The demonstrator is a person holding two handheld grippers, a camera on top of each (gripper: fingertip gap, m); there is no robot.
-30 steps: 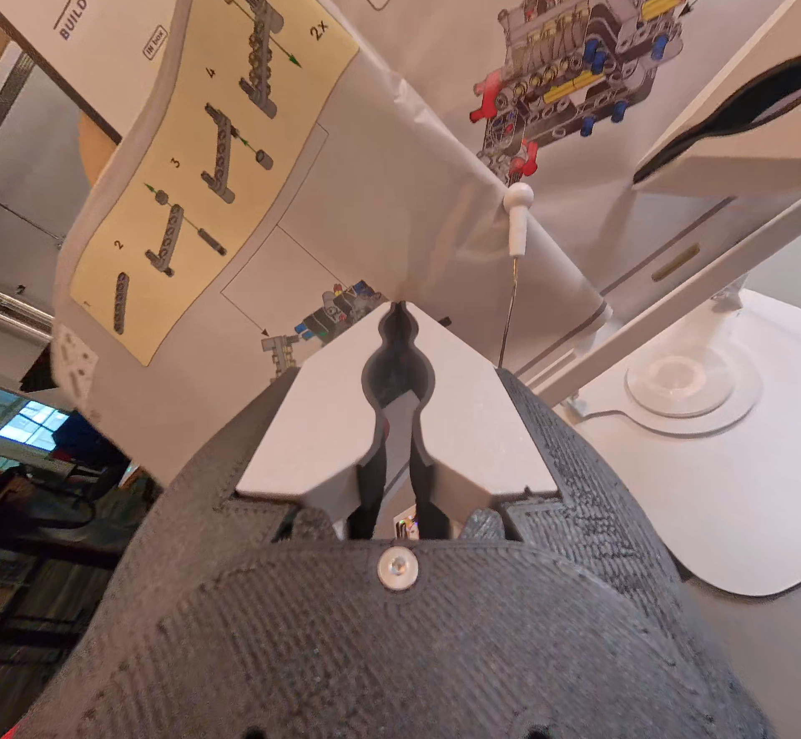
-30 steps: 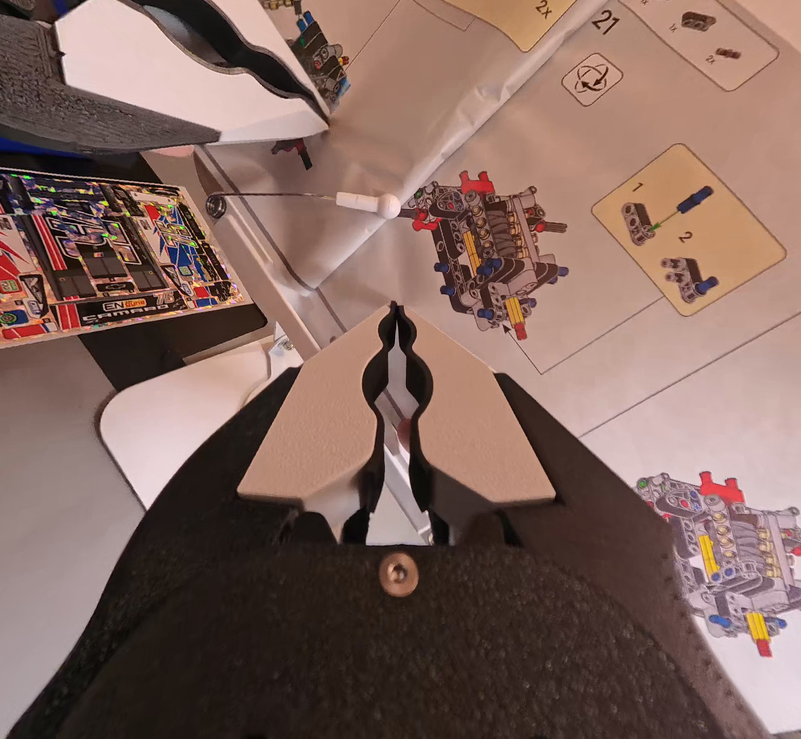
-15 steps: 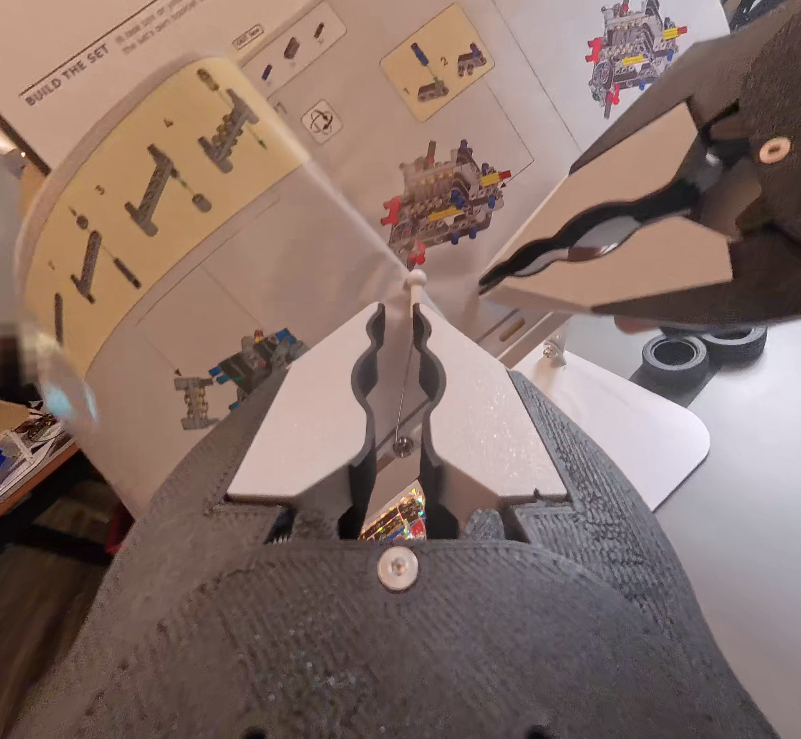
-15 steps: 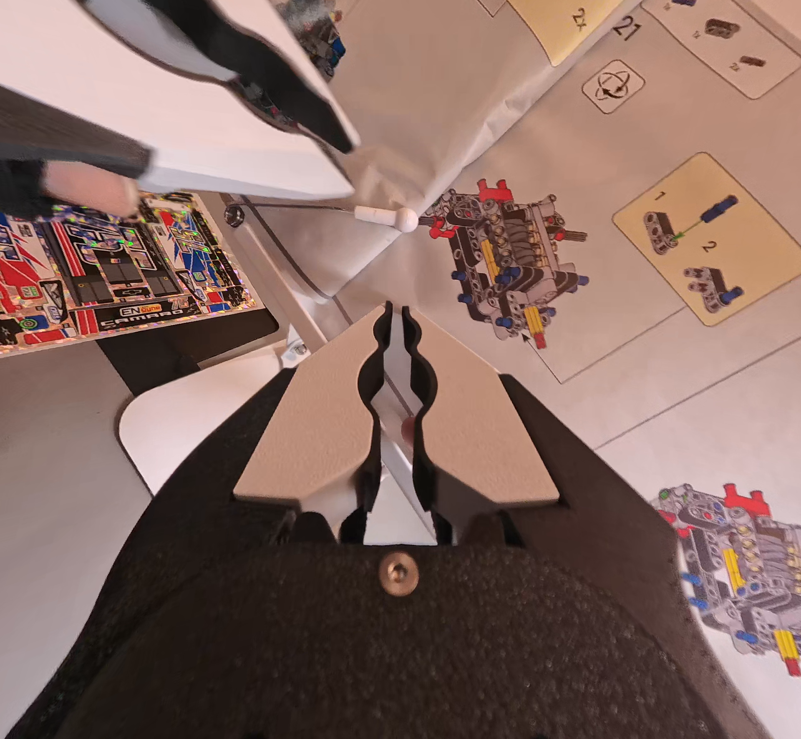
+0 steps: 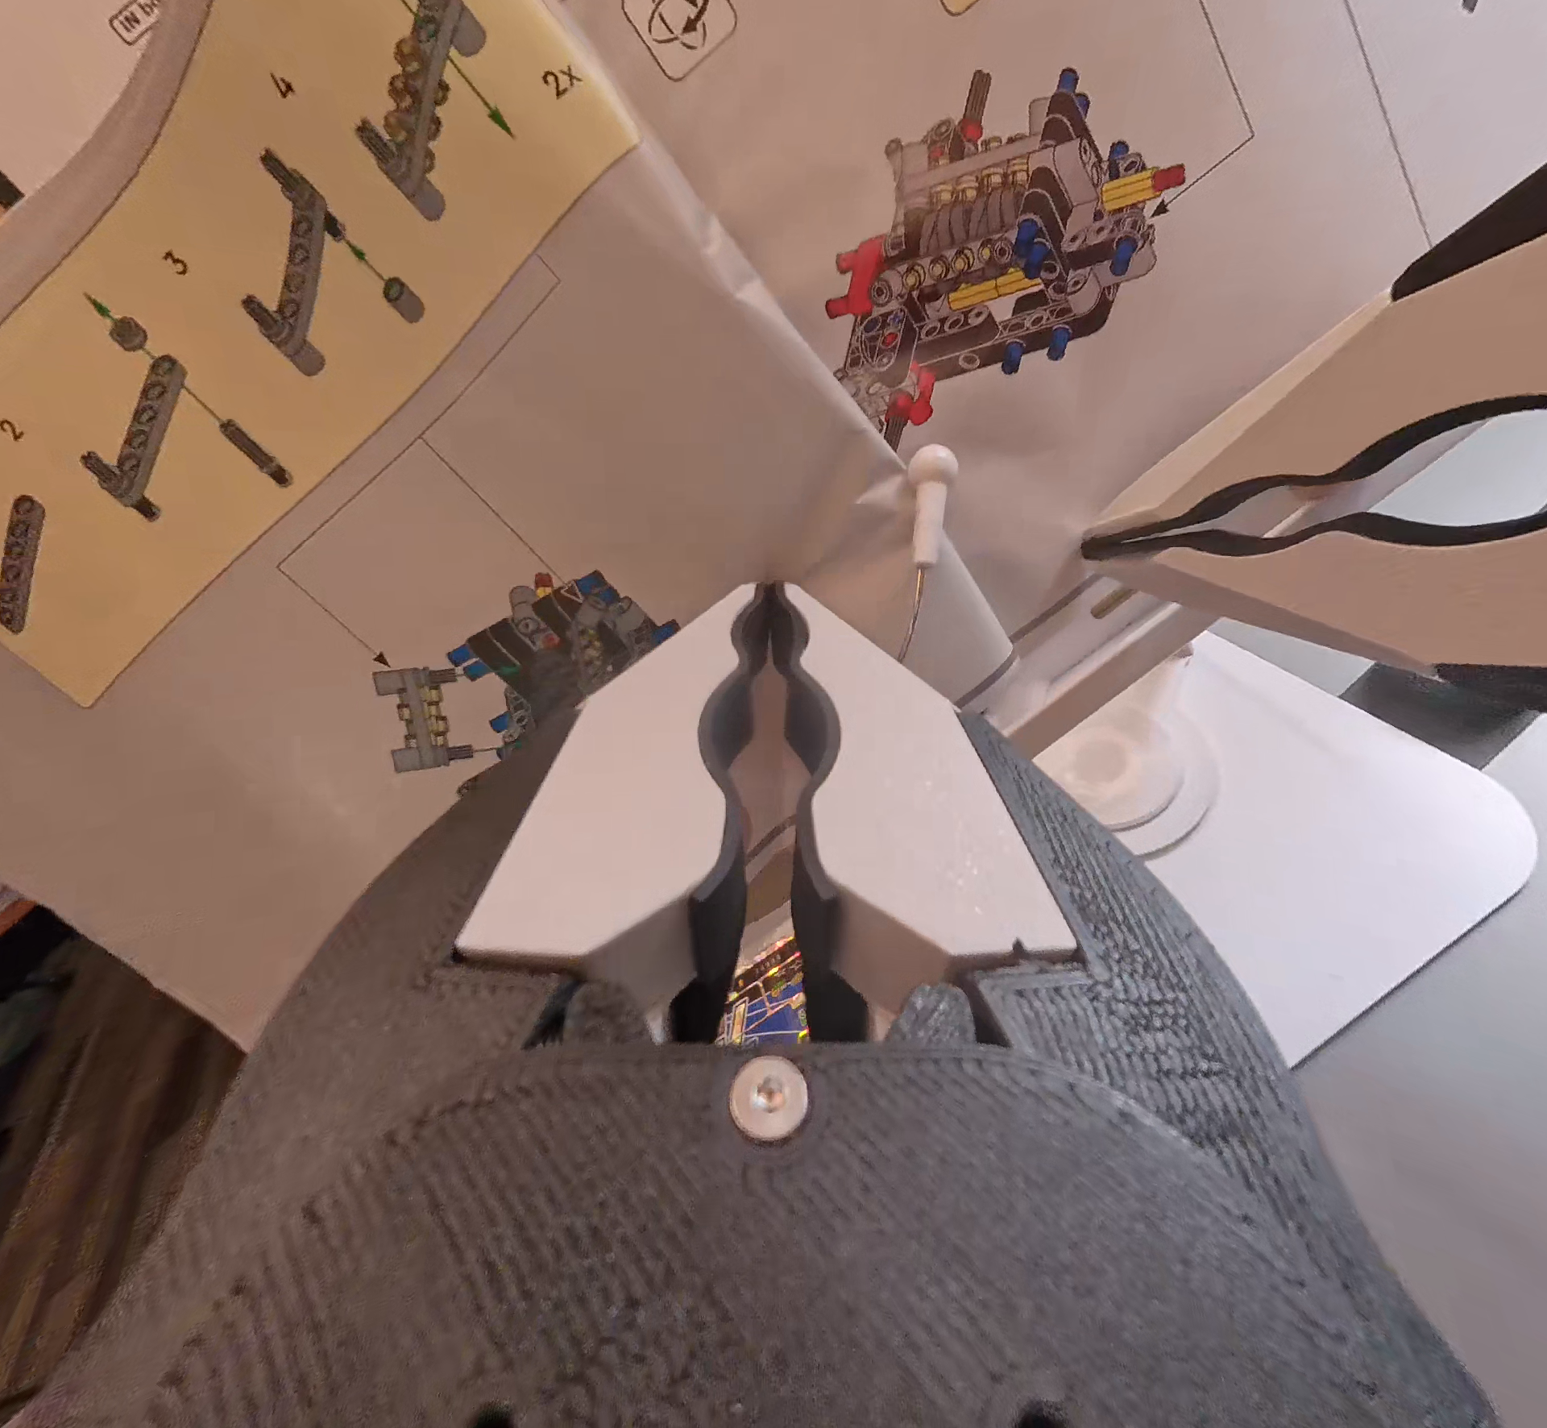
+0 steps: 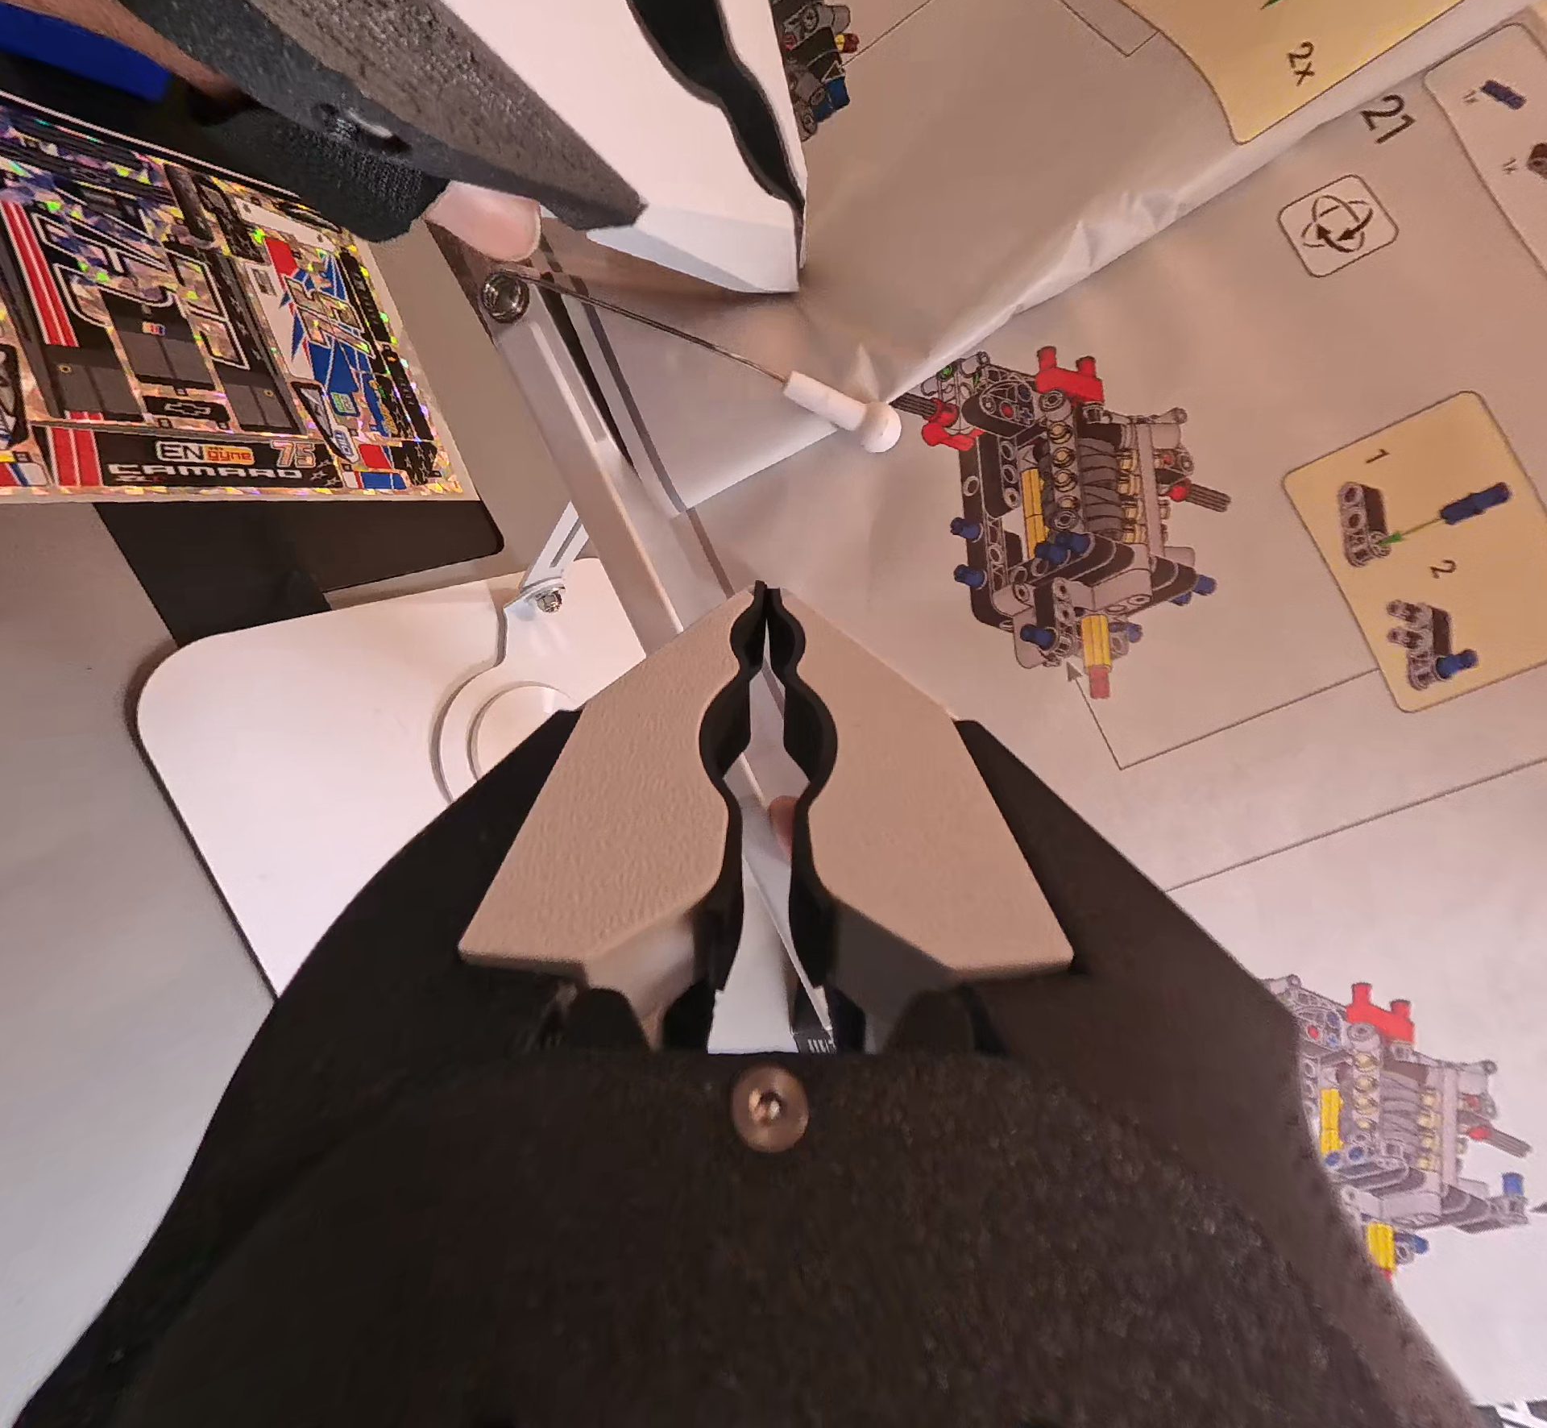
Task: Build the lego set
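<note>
The open instruction booklet point(image 5: 963, 48) leans on a white stand. One page point(image 5: 544, 467) curls up on the left side. My left gripper point(image 5: 770, 591) is shut on that page's lower edge. It also shows in the right wrist view point(image 6: 799, 274), top left. A wire page holder with a white tip point(image 5: 932, 467) presses on the fold; it also shows in the right wrist view point(image 6: 879, 425). My right gripper point(image 6: 766, 592) is shut, its tips at the stand's metal ledge point(image 6: 586, 467) below the right page. I cannot tell whether it grips anything. It shows at the right in the left wrist view point(image 5: 1088, 550).
The stand's white base plate point(image 6: 318, 760) lies on the grey table under both grippers; it also shows in the left wrist view point(image 5: 1339, 844). A glittery sticker sheet point(image 6: 209, 341) lies to the left of the stand. No loose bricks are in view. Across from one pair of fingers to the other is roughly 7 cm.
Half a second ago my left gripper was open and drawn back from the booklet. It is now close in and shut on the curled page. The right gripper stayed shut by the ledge.
</note>
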